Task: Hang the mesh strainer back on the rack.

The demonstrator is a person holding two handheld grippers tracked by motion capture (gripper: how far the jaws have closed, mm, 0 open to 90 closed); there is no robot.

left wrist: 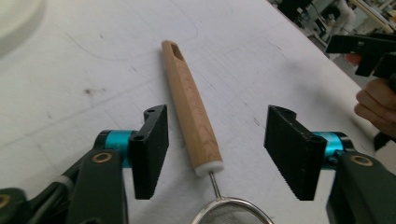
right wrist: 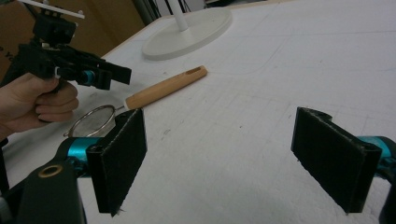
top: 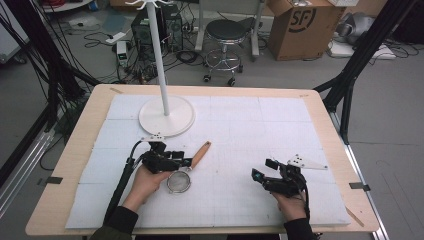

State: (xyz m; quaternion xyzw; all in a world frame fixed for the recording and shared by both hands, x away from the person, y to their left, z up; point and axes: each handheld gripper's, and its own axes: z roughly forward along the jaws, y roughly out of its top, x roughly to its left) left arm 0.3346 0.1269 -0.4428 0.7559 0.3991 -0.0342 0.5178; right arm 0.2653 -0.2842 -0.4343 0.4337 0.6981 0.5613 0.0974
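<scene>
Strainer (top: pixel 180 181) lies flat; left gripper (left wrist: pixel 212 151) spread, jaws straddling wooden handle (left wrist: pixel 189 105), not pinching. Right gripper (right wrist: pixel 233 158) spread, idle. Next, likely: pinch handle squarely.

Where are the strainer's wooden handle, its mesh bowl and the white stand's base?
wooden handle (left wrist: pixel 191 112), left gripper view, mid-length of the shaft
mesh bowl (top: pixel 178 181), high view, centre of the mesh
stand base (top: pixel 150 117), high view, bare left part of the disc

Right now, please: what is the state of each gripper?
Left gripper: open, jaws either side of the strainer's wooden handle, not pressing it.
Right gripper: open, holding nothing, above the table.
</scene>
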